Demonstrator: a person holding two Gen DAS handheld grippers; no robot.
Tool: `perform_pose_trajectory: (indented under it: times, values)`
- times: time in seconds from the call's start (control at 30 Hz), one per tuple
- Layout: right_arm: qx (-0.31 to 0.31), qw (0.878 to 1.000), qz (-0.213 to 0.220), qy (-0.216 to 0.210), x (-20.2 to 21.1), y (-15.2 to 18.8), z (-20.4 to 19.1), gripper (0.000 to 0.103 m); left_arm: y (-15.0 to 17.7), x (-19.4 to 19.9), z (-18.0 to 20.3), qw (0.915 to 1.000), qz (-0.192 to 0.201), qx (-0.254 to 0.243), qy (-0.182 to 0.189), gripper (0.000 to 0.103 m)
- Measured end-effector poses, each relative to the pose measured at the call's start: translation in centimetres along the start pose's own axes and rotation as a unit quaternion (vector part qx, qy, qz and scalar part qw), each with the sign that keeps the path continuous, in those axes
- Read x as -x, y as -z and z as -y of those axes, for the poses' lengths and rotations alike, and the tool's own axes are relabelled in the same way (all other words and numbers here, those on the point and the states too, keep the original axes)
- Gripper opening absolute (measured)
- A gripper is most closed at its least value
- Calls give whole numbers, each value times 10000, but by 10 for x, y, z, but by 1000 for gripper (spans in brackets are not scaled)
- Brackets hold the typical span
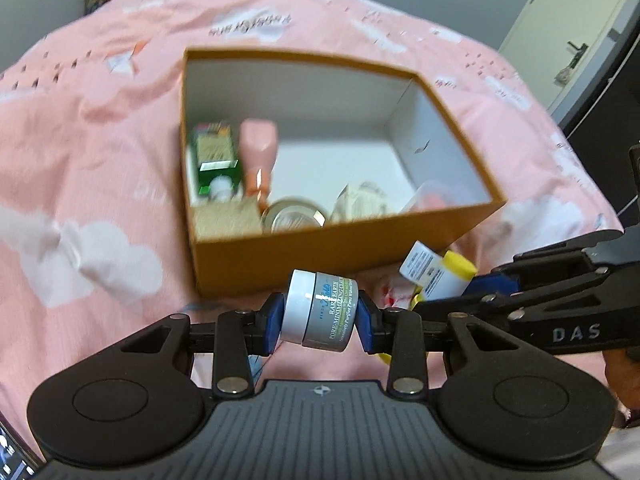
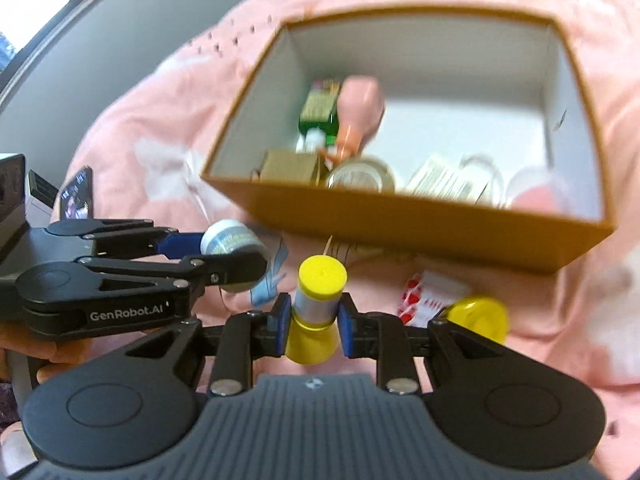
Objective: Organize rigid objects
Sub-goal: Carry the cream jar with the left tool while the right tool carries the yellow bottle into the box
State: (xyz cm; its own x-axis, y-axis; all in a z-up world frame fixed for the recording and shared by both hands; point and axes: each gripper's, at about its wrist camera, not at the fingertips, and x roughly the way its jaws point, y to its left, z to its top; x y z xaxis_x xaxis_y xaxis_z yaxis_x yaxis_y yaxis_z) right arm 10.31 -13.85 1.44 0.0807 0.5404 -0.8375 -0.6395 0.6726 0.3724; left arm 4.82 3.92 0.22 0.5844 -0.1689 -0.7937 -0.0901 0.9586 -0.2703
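Above the pink bedcover, just before the near wall of the brown box, the left gripper holds a small grey jar with a white lid. The jar lies on its side between the blue pads, which press on its two ends. To the right of it, the right gripper is closed on a small yellow-capped bottle; its pads grip the pale body, the cap pointing away from the camera. In the left wrist view this bottle shows a white label.

The one box stands open on the bedcover, and inside it the things lie along the near wall and the left corner (the pictures are blurred there). One green bottle and one pink bottle lie side by side at the left wall. In front of them is one tan block, then one round jar with a metal rim, one clear packet and one pinkish thing near the right corner.

On the bedcover outside the box, near its near right corner, lie one red-and-white sachet and one more yellow cap, touching each other.
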Motion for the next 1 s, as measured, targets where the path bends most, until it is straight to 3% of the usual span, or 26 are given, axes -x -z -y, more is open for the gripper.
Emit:
perform_pose_trajectory:
  times: [0.3,0.47,0.73,1.0]
  values:
    - [201,9962,842,99,53,-33,1,24,-42,10,15,9979,633,-148,69,42]
    - [122,9930,1146,273,55,-56,11,24,-64,-6,15,9972,747,-46,64,42]
    - [-322,9931,951,603,16,-88,47,24,-88,-53,3,9983,534,98,214,42]
    - [-845,9928,597,605,-32,-110,80,24,-111,-104,-25,9990,51,228,390,42]
